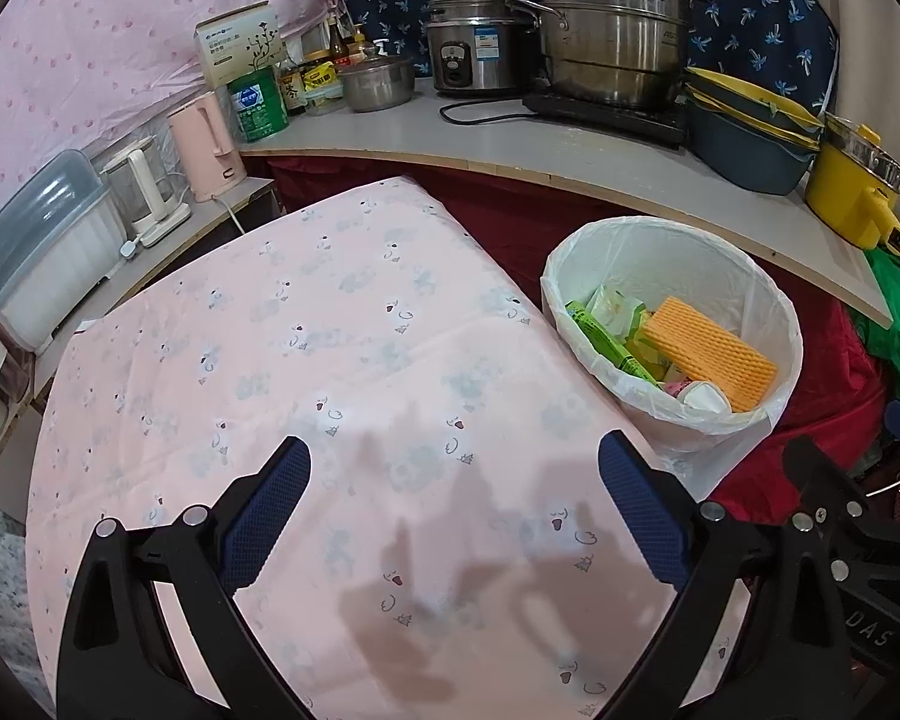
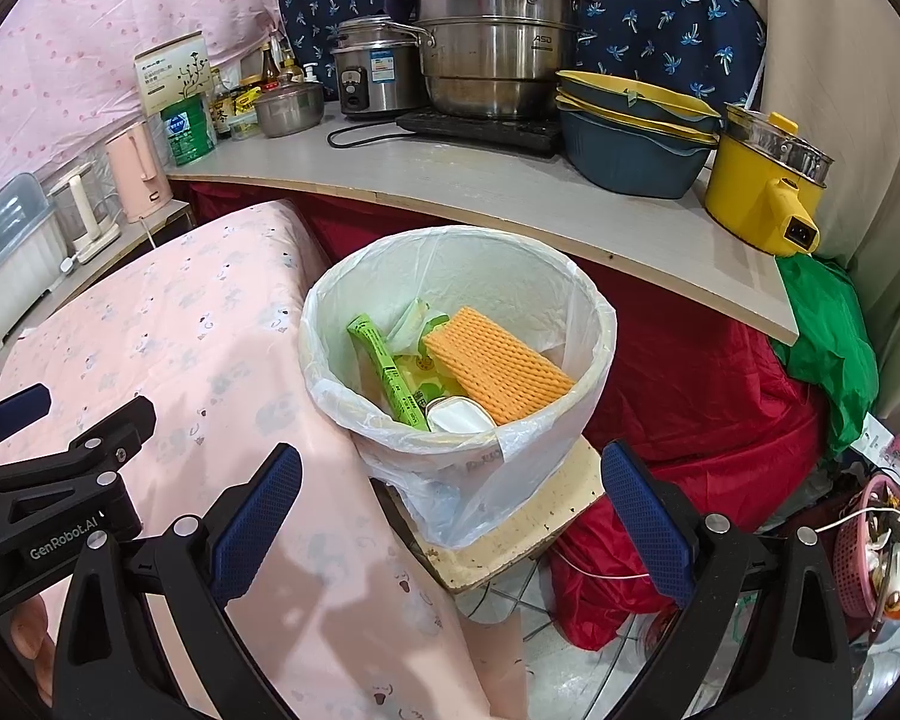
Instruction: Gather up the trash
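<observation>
A white plastic trash bin (image 2: 459, 360), round and lined with a thin translucent bag crumpled over its rim, stands on a small scuffed cream stool (image 2: 510, 534) just beside a table draped in a smooth pink cloth (image 1: 330, 360) printed with small pale animals. Inside the bin lie a ribbed orange sponge (image 2: 498, 363), a long green wrapper (image 2: 387, 372), yellow-green packets (image 1: 621, 315) and a white paper cup (image 2: 459, 417) tipped on its side. The left gripper (image 1: 453, 474) hangs over the pink cloth with its 2 blue, mesh-textured pads spread wide and nothing between them; the right gripper (image 2: 450, 477) hangs in front of the bin, its pads likewise spread and bare. Behind, a pale wooden shelf (image 2: 510, 180) carries a stacked stainless-steel steamer pot (image 2: 498, 48), a steel rice cooker (image 2: 375, 69), nested blue-and-yellow basins (image 2: 630, 126), a yellow electric pot (image 2: 762, 180) and a green tin (image 1: 258, 105).
</observation>
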The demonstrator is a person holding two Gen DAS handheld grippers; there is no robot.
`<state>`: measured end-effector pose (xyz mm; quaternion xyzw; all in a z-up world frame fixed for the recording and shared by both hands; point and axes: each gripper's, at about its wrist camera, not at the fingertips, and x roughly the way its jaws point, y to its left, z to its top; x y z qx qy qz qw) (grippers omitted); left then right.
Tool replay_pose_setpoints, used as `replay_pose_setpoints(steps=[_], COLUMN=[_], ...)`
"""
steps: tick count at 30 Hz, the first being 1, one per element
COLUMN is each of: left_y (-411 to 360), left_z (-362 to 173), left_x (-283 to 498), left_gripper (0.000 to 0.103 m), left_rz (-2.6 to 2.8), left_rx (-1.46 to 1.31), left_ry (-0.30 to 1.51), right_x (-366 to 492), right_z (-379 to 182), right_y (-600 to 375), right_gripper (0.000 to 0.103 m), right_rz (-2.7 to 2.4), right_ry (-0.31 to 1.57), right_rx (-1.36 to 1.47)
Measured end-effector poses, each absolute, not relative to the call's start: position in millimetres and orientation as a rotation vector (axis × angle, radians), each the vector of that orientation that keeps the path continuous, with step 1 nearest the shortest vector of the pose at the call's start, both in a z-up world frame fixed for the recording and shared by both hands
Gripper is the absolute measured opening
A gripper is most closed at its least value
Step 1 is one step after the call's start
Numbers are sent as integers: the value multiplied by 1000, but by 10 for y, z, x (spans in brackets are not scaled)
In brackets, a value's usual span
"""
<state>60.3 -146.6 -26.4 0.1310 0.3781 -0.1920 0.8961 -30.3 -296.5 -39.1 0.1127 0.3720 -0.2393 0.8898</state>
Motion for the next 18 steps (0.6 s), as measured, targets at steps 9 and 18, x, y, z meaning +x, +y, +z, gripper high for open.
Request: replay_pose_setpoints(steps=[9,18], left_y=[-1497,-1610], left_z=[-265,-333], left_x=[601,656], left_gripper=[92,92], left_rz=[-400,-421], left_rx=[282,275], left_ry=[776,799], right_x=[-299,-270], right_z=[-404,-455], right_y=[-2961,-3012], right_gripper=[96,96], right_rz=[-502,-507], right_ry=[772,774], right_rx=[237,250])
